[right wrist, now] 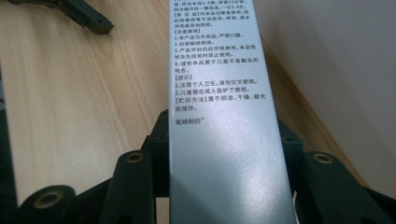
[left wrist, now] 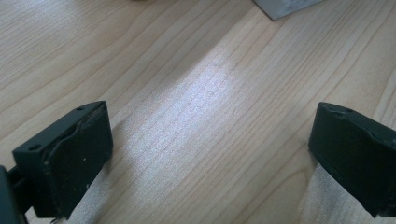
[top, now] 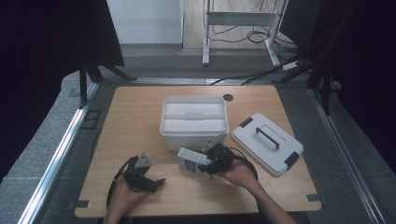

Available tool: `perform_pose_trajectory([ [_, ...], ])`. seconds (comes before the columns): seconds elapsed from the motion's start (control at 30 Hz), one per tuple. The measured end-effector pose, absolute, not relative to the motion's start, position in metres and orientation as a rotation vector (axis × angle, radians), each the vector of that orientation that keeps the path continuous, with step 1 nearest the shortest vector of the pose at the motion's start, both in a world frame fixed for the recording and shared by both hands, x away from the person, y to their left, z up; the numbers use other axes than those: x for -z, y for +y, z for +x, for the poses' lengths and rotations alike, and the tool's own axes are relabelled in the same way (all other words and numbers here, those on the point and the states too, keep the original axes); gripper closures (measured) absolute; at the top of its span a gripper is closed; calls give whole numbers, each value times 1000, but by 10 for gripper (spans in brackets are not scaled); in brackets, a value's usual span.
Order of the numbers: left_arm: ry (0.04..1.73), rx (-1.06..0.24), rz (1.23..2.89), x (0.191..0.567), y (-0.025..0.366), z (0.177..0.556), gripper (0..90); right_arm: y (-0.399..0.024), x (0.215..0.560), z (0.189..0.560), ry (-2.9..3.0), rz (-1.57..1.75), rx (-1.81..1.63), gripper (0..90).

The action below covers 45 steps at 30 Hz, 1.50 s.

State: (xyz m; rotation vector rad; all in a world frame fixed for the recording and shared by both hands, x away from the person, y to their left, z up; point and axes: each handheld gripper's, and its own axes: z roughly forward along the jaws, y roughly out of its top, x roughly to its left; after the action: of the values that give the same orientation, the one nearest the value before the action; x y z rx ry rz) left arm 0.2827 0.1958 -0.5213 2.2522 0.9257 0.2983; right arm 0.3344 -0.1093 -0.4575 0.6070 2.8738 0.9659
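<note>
High view first: my right tool (top: 208, 165) has its jaws closed onto a flat carton (top: 194, 162), a grey-white box lying on the wooden counter (top: 140, 112) just in front of the open white bin (top: 194, 122), between that bin and my right hand (top: 238, 173). The carton's long axis runs slantwise across the counter, one short end pointing up and left toward the bin's near left corner, the other end buried in my tool. Right of the bin, and apart from it, lies the bin's lid (top: 267, 143) with its black handle up. My left tool (top: 148, 179) rests on the counter well to the left of the carton, near the counter's front edge.

Right gripper view gives what the overhead picture cannot: the carton (right wrist: 224, 126) stands on a narrow edge between my two black jaws and stretches straight away from them, its printed face turned up, with lines of small black print I can make out but not read. The jaws sit close against both of its sides. The bin's white wall (right wrist: 336, 70) rises just to the right of it, and my left tool (right wrist: 81, 14) lies far off at top left.

Left gripper view looks on bare counter wood between widely spread jaws with nothing between them, and a grey corner of the carton (left wrist: 285, 7) pokes in at the top edge.
</note>
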Motion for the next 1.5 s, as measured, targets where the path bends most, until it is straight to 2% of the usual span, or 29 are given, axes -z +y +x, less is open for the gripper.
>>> perform_pose_trajectory([
  [0.27,926,-297,2253,521,196,283,0,-119,448,317,2871,594,-970,557],
  [0.7,923,-298,2255,521,196,283,0,-152,444,267,2865,570,-993,558],
  [1.03,923,-298,2254,521,196,283,0,-160,452,258,2898,574,-965,547],
  [1.1,923,-298,2256,521,196,283,0,-160,452,257,2911,564,-940,519],
  [1.23,923,-298,2256,521,196,283,0,-159,448,257,2932,561,-940,408],
  [1.5,923,-297,2256,521,196,283,0,-161,424,264,2928,564,-981,337],
])
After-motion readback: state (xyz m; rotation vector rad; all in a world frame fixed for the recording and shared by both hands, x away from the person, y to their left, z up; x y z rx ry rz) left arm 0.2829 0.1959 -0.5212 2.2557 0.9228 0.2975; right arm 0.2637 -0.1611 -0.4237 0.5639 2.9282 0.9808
